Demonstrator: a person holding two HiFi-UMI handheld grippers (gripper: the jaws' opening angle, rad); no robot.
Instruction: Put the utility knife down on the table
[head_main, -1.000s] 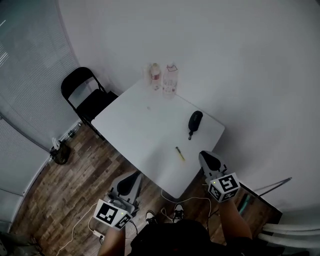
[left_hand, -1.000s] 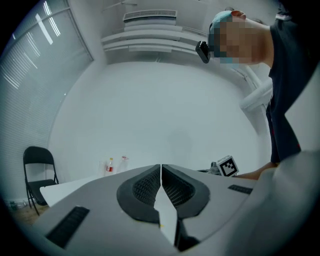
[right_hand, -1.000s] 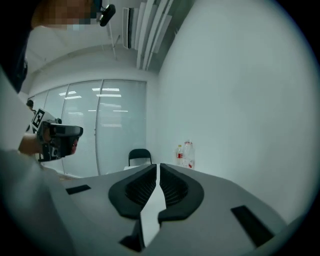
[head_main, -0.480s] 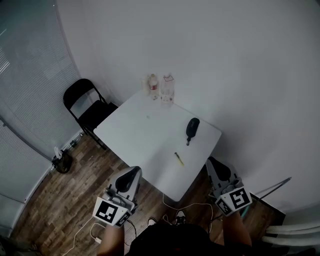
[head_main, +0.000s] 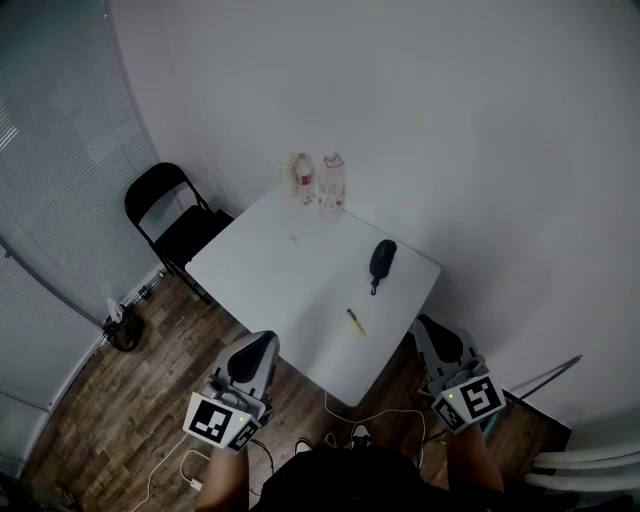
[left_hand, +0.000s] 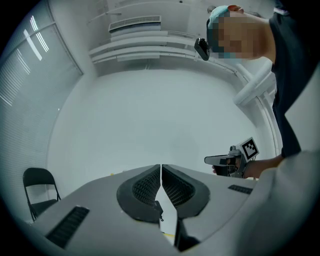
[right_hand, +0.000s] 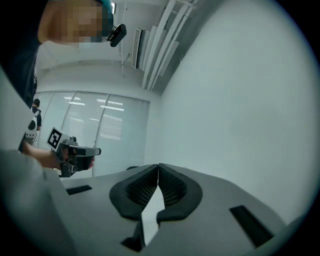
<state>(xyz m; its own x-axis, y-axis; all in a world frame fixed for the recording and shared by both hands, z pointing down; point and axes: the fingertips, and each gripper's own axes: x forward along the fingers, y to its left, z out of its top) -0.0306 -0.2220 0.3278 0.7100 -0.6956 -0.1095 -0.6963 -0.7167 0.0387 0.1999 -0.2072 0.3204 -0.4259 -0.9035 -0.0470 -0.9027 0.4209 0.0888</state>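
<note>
- The utility knife (head_main: 355, 321) lies flat on the white table (head_main: 270, 270). It is close to the edge that faces the right gripper, about halfway along this edge. It looks small and yellowish; more detail I cannot make out.
- Nothing touches the knife, and both grippers are apart from it.
- The right gripper (head_main: 432, 328) is held beyond that same edge of the table, over the wooden floor (head_main: 120, 400). In the right gripper view its jaws (right_hand: 158, 167) are pressed together at the tips, with nothing between them.
- The left gripper (head_main: 258, 345) is outside the table's near edge on the left side, also over the floor. In the left gripper view its jaws (left_hand: 161, 167) meet at the tips too, and it is empty.
- A black oval thing (head_main: 381, 260) lies near the right corner of the table, between this corner and the knife.
- Two bottles (head_main: 331, 185) stand side by side at the far corner.
- A black folding chair (head_main: 175, 215) stands just beside the left corner of the table.
</note>
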